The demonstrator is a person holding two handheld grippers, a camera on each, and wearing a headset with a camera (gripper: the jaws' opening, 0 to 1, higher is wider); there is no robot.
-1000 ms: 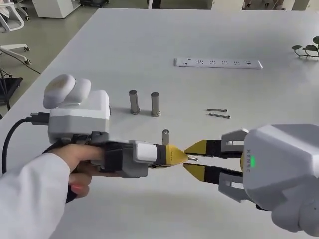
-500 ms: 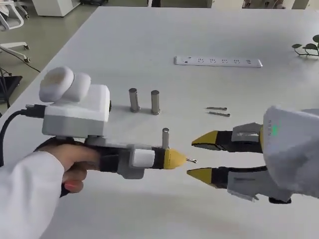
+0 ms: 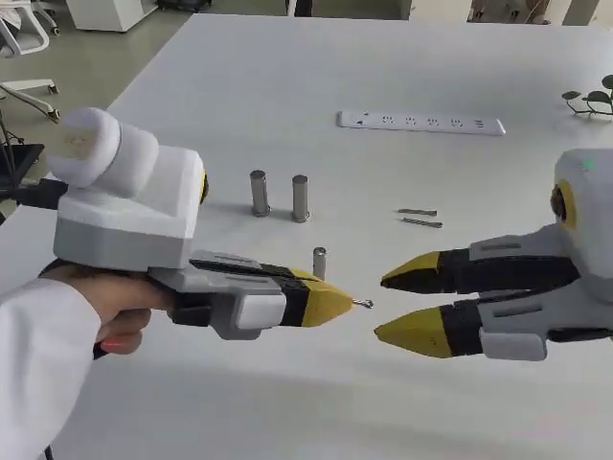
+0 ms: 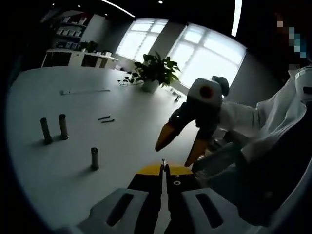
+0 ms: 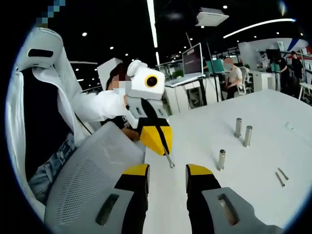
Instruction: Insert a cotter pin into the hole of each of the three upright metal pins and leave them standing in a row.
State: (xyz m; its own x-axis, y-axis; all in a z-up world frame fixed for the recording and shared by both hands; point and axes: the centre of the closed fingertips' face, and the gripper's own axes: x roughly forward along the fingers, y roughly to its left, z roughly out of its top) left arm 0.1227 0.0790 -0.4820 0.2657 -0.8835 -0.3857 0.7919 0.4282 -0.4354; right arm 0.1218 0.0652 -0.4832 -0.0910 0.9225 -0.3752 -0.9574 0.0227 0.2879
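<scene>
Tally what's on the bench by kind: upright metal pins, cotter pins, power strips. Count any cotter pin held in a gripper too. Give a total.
Upright metal pins: 3
Cotter pins: 3, with 2 lying loose and 1 held in the left gripper
Power strip: 1
Total: 7
</scene>
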